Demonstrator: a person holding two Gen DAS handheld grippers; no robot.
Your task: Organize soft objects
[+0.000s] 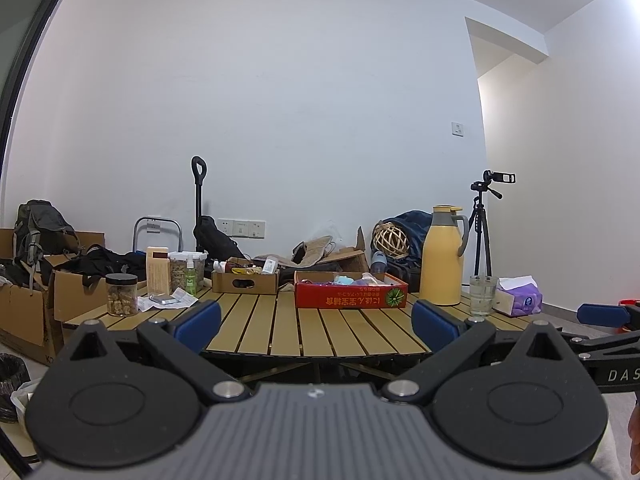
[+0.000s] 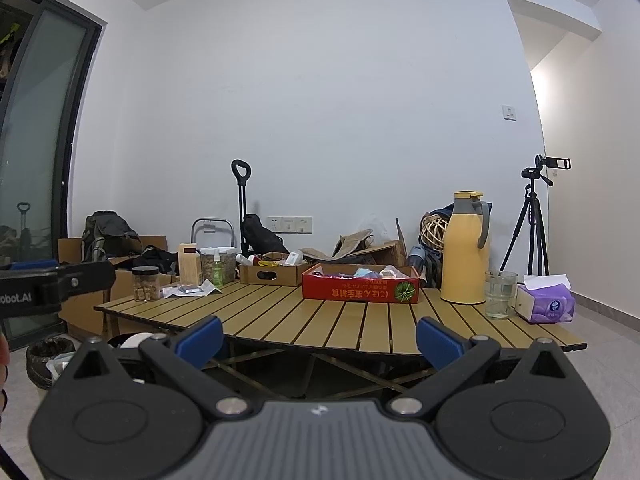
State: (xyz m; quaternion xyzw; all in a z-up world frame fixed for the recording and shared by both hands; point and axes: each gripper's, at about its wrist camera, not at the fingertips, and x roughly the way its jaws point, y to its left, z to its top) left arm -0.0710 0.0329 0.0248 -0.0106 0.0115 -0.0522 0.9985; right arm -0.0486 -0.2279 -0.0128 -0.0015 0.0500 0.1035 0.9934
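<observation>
Nearest, the left gripper (image 1: 316,322) and the right gripper (image 2: 319,340) hang short of the worktop's (image 2: 352,324) near edge, each with its blue-padded jaws wide apart and nothing between them. Further in, a red cardboard box (image 2: 360,292) sits towards the far edge, holding the soft objects (image 2: 370,272), a jumble of pale pieces. Right of it stand a yellow thermos jug (image 2: 466,258), a glass (image 2: 500,294) and a tissue pack (image 2: 546,302) by the right edge. A brown cardboard box (image 2: 274,274) lies left of the red one.
</observation>
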